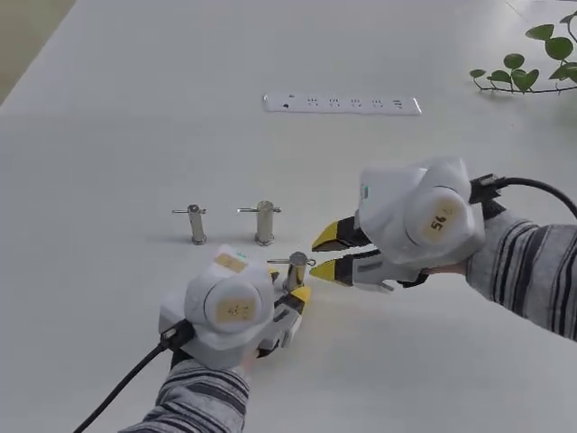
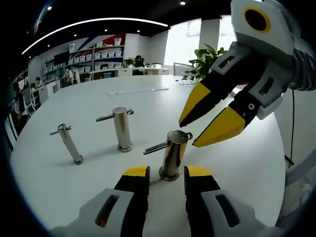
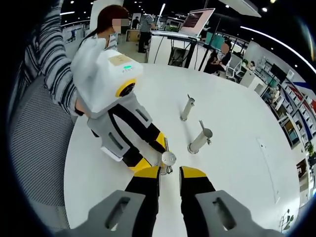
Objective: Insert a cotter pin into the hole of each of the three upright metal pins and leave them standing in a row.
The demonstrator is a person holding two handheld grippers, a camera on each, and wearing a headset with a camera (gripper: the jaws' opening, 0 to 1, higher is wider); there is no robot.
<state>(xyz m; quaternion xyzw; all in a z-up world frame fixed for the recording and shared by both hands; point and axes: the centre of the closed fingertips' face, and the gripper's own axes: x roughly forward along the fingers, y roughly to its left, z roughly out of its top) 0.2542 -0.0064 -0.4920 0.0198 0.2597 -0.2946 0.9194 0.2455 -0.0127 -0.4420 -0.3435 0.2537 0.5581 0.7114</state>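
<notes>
Head view: three metal pins (image 1: 264, 223) hold cotter pins (image 1: 248, 210).

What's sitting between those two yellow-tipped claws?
In the head view, an upright metal pin, cotter pin through its top, stands between left gripper and right gripper.

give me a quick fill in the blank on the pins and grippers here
1. ___ metal pins stand on the table.
2. The left gripper has its jaws either side of the ___ pin's foot.
3. The right gripper has its jaws ___ by that pin's cotter pin.
Missing words: three, nearest, open.
</notes>
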